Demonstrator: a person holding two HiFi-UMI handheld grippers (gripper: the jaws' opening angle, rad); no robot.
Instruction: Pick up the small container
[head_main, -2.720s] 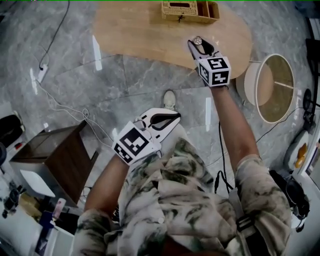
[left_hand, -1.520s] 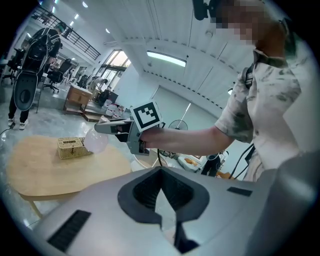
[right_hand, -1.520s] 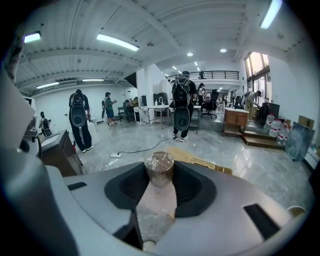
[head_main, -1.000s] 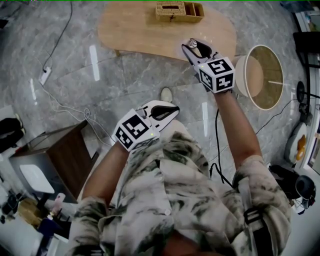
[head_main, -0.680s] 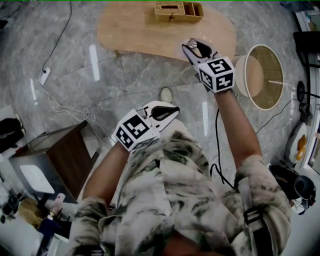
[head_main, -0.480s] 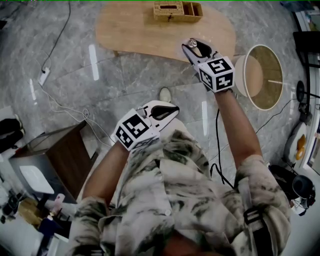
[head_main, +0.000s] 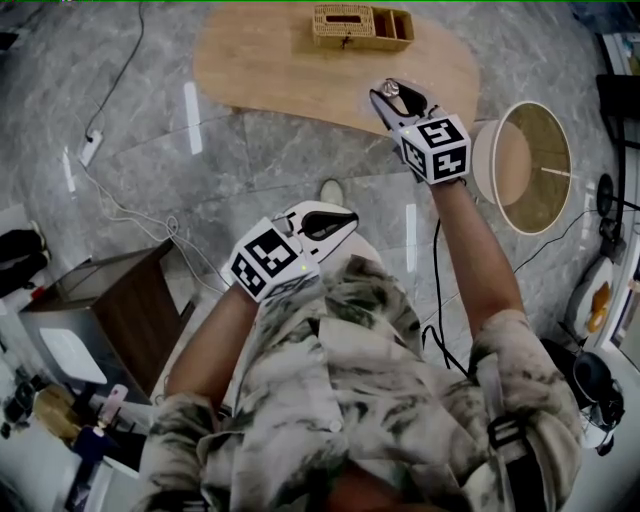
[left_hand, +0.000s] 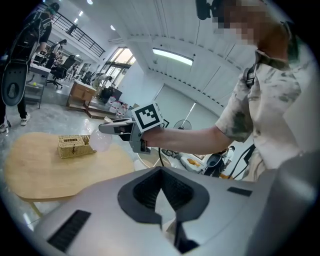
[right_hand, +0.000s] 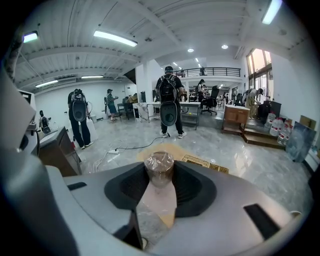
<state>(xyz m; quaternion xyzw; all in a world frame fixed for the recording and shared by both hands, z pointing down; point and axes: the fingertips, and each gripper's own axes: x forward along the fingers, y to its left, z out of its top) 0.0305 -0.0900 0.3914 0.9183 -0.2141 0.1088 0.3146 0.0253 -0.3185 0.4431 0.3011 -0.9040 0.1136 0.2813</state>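
The small, round container of clear, crinkled plastic (right_hand: 159, 169) is pinched at the tips of the right gripper (head_main: 393, 93), whose smooth grey fingers press on both its sides. Below the fingertips lies a rounded, pale wooden table (head_main: 270, 60), and beyond them a rectangular woven wicker basket (head_main: 345, 22). The left gripper (left_hand: 161, 205) has its fingers closed together on nothing.

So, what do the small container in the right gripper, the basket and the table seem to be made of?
The small container: seemingly clear, glossy plastic; it is see-through with crinkled highlights.
The basket: wicker or rattan, by its pale lattice weave.
The table: light wood or veneer, matte, even tan colour.
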